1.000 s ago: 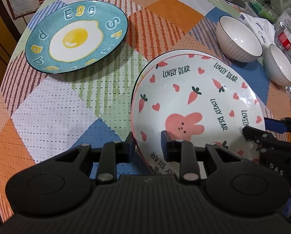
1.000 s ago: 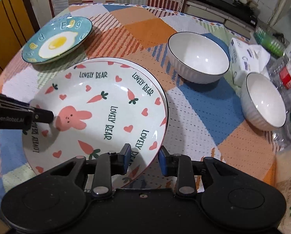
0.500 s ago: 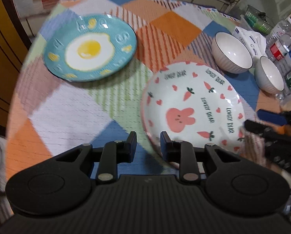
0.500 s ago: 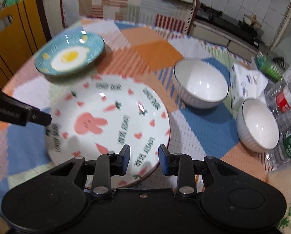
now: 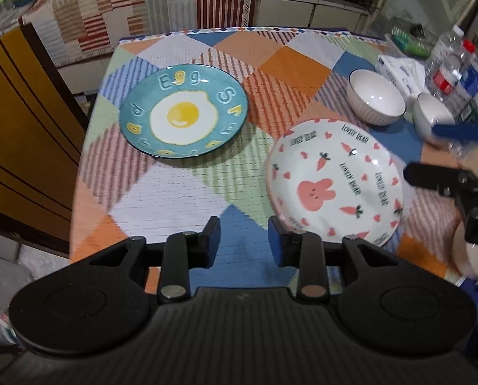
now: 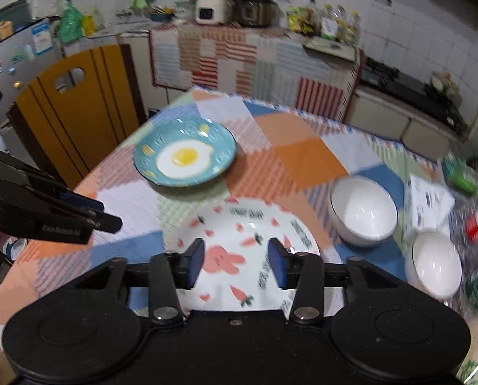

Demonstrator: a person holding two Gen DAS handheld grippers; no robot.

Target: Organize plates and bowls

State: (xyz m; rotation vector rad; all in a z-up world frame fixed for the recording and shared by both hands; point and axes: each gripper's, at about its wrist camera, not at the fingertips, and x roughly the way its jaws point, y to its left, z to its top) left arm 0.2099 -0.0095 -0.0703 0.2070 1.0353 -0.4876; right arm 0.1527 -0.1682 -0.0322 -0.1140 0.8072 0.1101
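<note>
A white rabbit-and-carrot plate (image 5: 335, 183) lies on the patchwork tablecloth, also in the right wrist view (image 6: 242, 256). A teal egg plate (image 5: 183, 110) lies beyond it to the left, also in the right wrist view (image 6: 185, 157). Two white bowls (image 5: 376, 101) (image 5: 429, 114) stand at the right, also in the right wrist view (image 6: 362, 210) (image 6: 434, 263). My left gripper (image 5: 243, 243) is open and empty, above the table's near edge left of the rabbit plate. My right gripper (image 6: 235, 264) is open and empty, raised above the rabbit plate.
Plastic bottles (image 5: 453, 67) and a tissue pack (image 5: 402, 70) crowd the table's right edge. A yellow wooden chair back (image 5: 20, 122) stands at the left. Kitchen counters (image 6: 239, 51) lie behind the table.
Both grippers have pulled back and risen away from the rabbit plate, which stays on the table. Their jaws have opened wider.
</note>
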